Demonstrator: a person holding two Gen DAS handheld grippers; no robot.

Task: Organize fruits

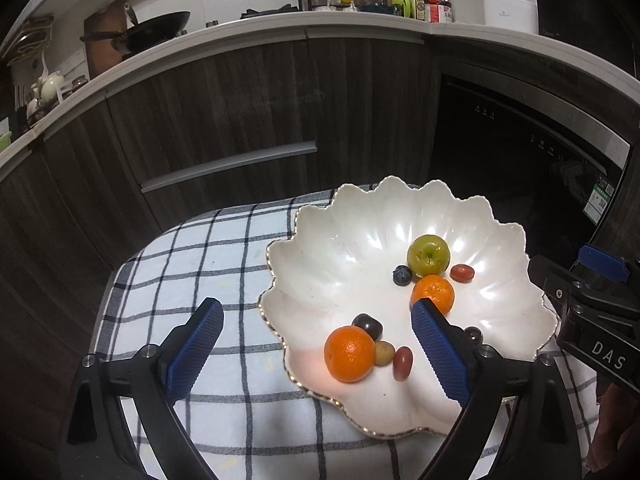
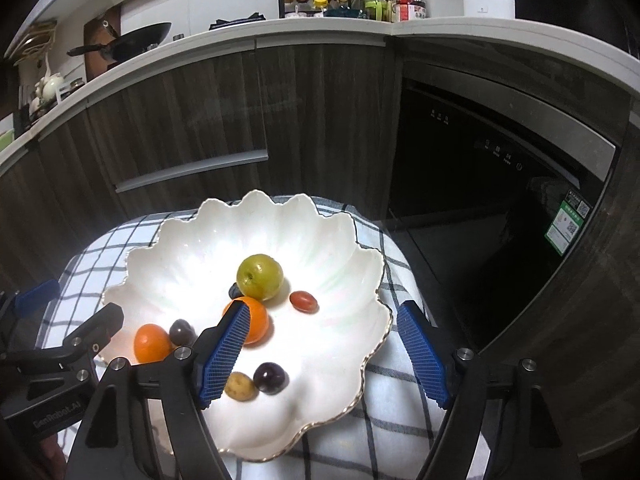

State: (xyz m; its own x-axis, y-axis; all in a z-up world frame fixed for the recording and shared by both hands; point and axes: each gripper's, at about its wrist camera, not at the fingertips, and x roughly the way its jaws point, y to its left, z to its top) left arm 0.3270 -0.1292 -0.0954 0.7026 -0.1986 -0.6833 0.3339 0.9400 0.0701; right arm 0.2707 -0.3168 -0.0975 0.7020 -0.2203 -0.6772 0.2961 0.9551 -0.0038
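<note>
Both hand-held grippers, left (image 1: 316, 340) and right (image 2: 322, 344), hover spread and empty over the scalloped bowl (image 1: 344, 216), all visible fruits inside just ahead, so sorting seems nearly finished, pending withdrawal.

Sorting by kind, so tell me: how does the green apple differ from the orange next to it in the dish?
The green apple is yellow-green and smooth with a stem dimple; the orange is bright orange. The apple lies farther from the cameras. Both are round, similar in size, and rest in the white scalloped dish.
</note>
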